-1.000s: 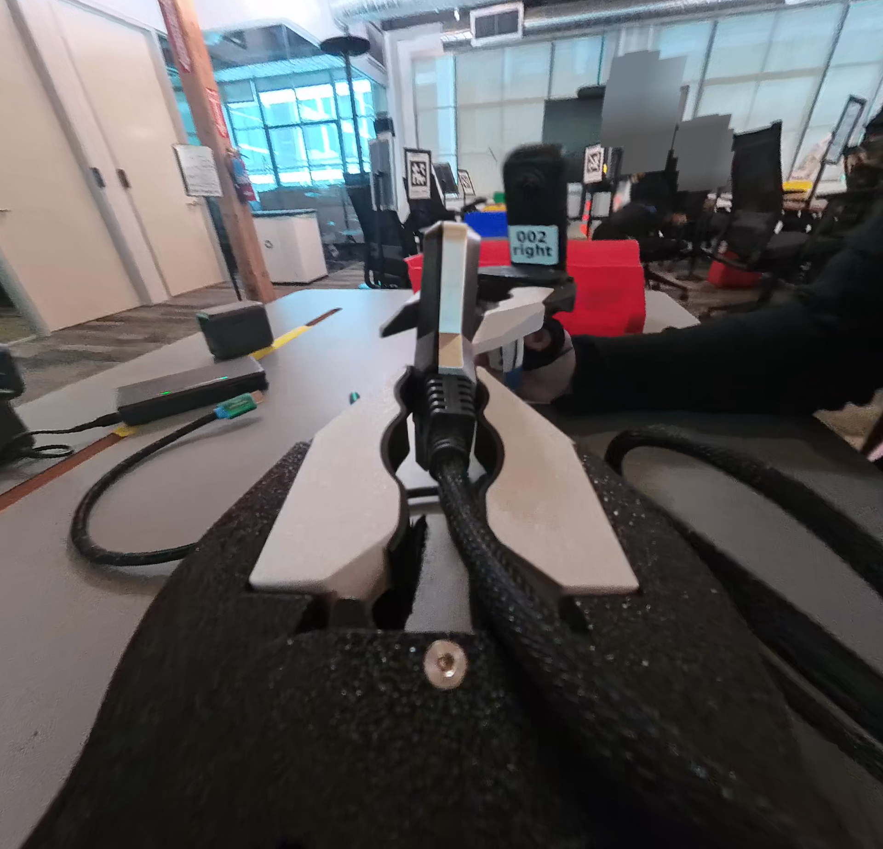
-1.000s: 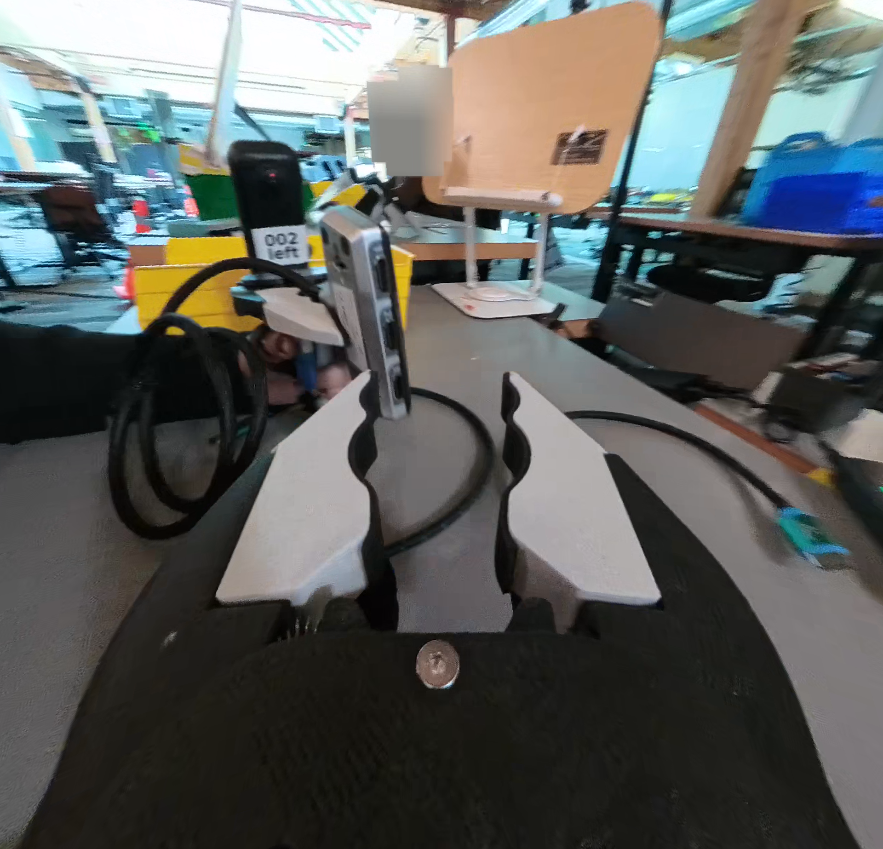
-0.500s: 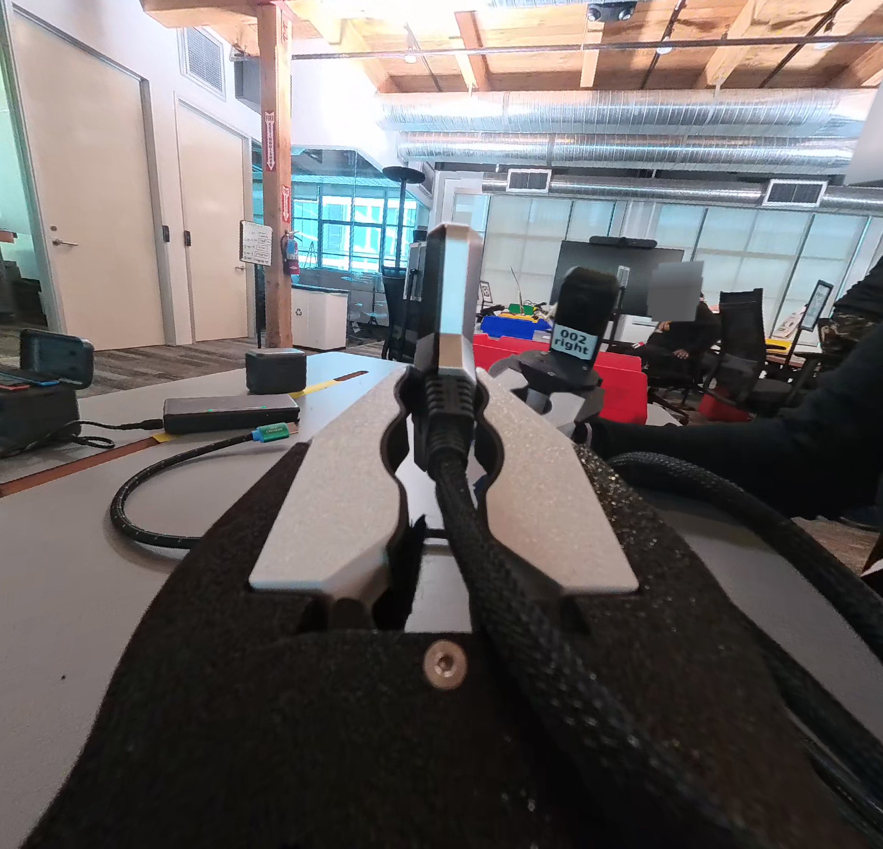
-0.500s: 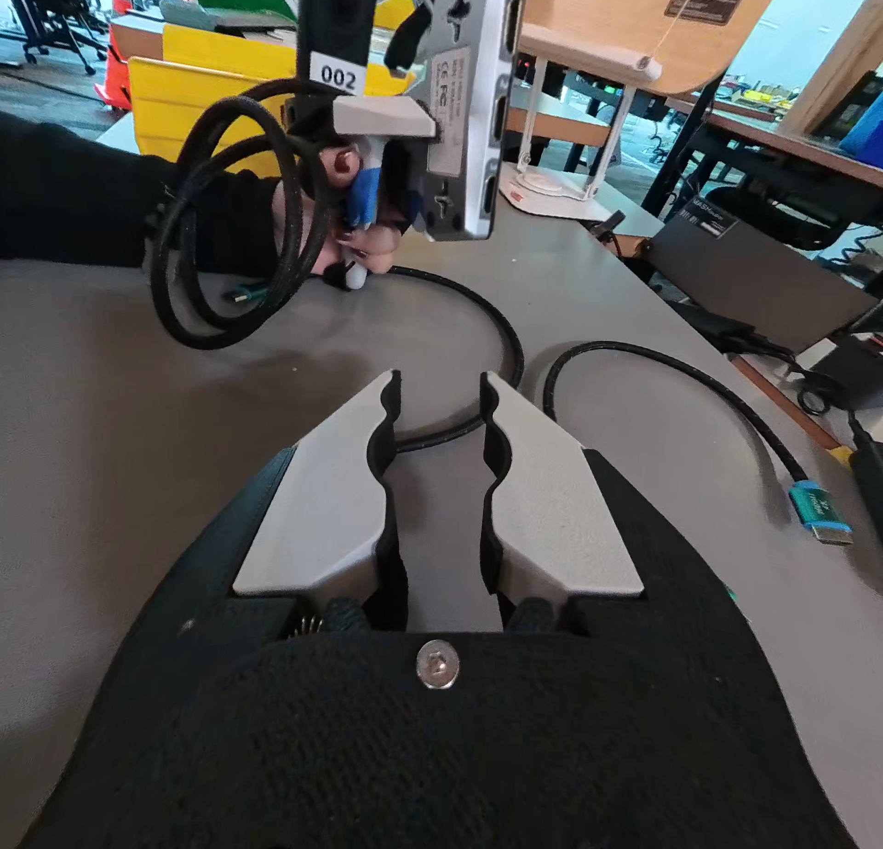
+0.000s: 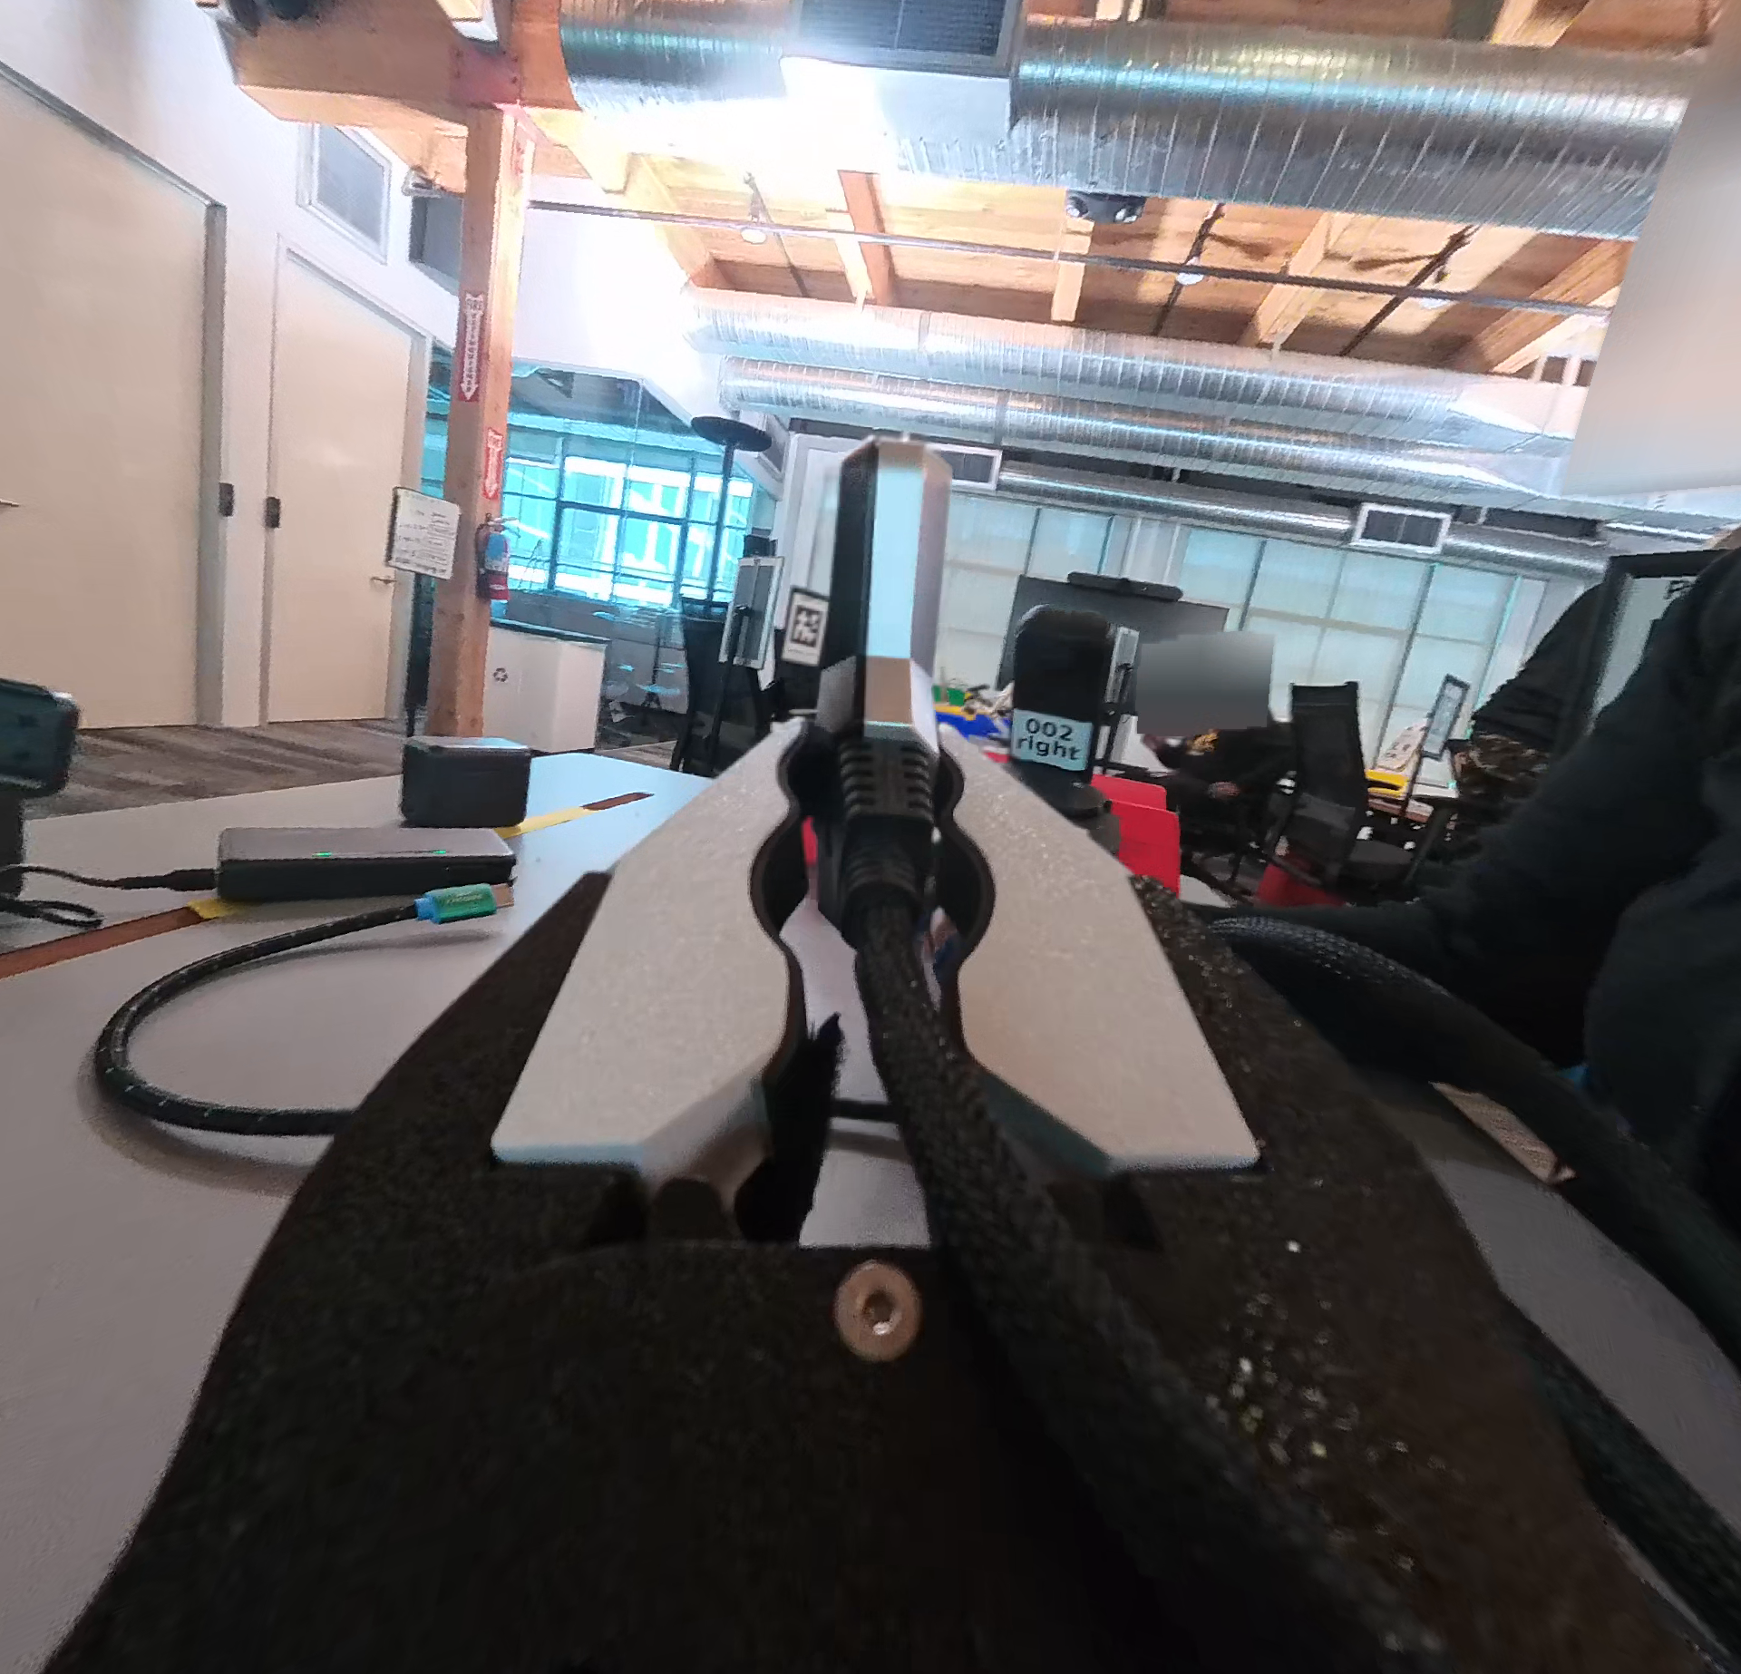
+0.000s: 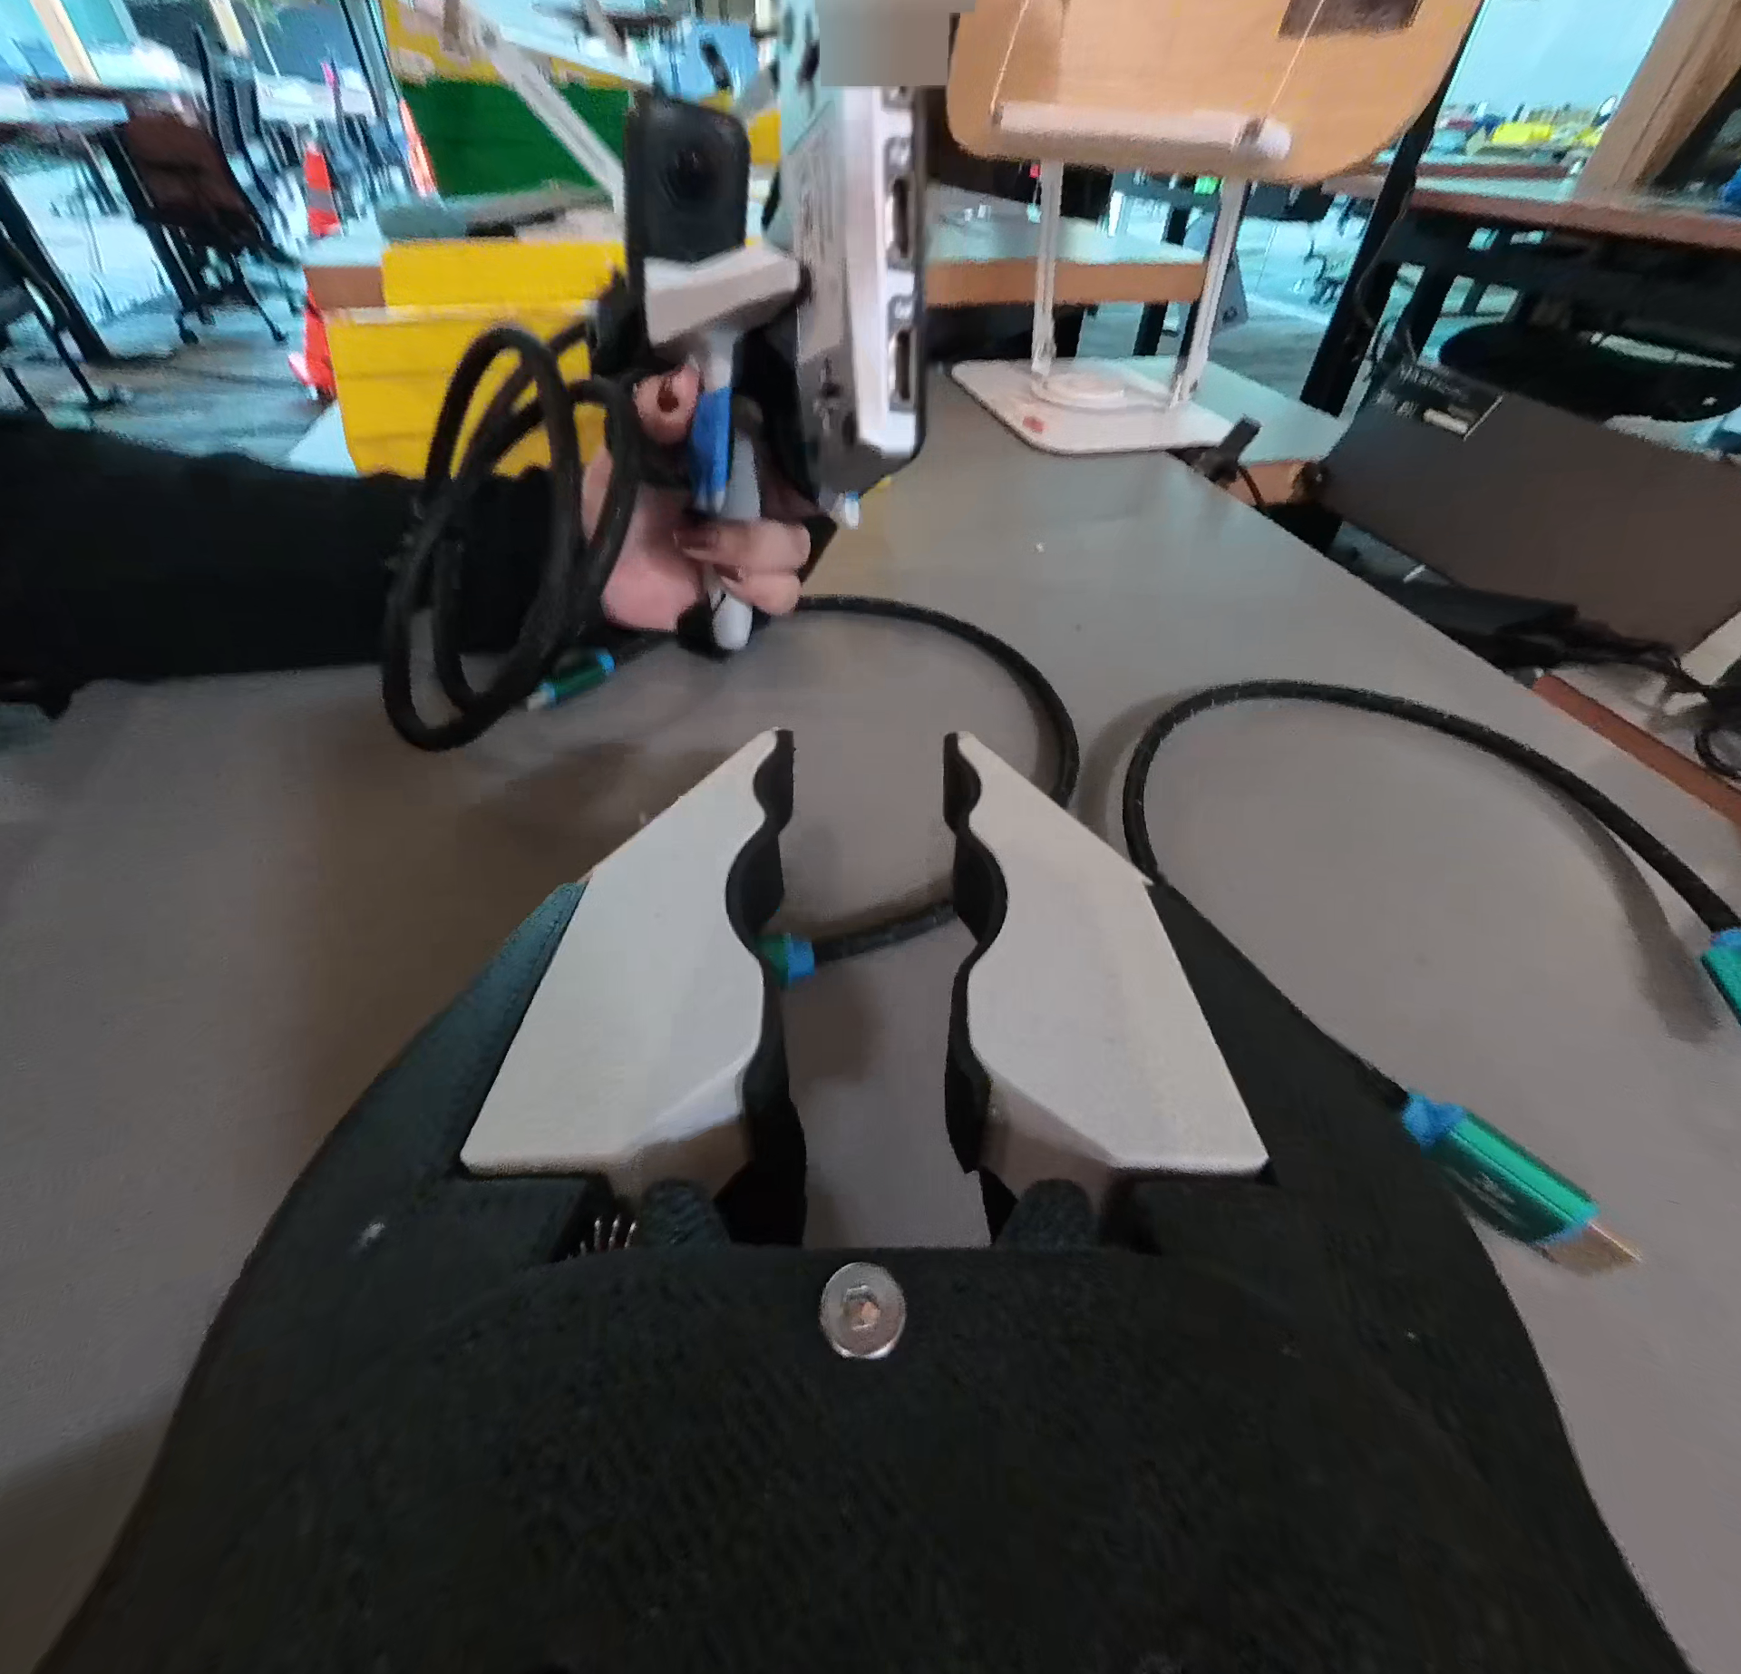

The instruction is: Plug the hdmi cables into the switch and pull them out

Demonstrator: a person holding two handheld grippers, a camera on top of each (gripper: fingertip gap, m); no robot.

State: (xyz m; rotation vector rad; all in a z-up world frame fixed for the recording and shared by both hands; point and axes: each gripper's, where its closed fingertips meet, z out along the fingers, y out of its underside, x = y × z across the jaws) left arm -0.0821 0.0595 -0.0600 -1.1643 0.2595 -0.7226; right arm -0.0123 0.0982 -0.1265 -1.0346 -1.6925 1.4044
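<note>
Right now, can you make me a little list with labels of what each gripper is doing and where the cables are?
left gripper: shut on the silver box-shaped HDMI switch, held upright off the table
right gripper: open, empty, above the grey table
black braided cables with green plugs: loose on table, unplugged
switch ports: the ones in view are empty

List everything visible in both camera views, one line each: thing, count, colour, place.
Silver box-shaped hdmi switch: one, silver, held upright above the table.
Braided hdmi cables with teal plugs: at least two, black, lying loose on the table.
Thick braided black cable: one, running back from the switch.
Flat black box: one, far left in the left view.
Grey table: one.
Left gripper: shut at the switch's cable end.
Right gripper: open, empty, over the table.
</note>
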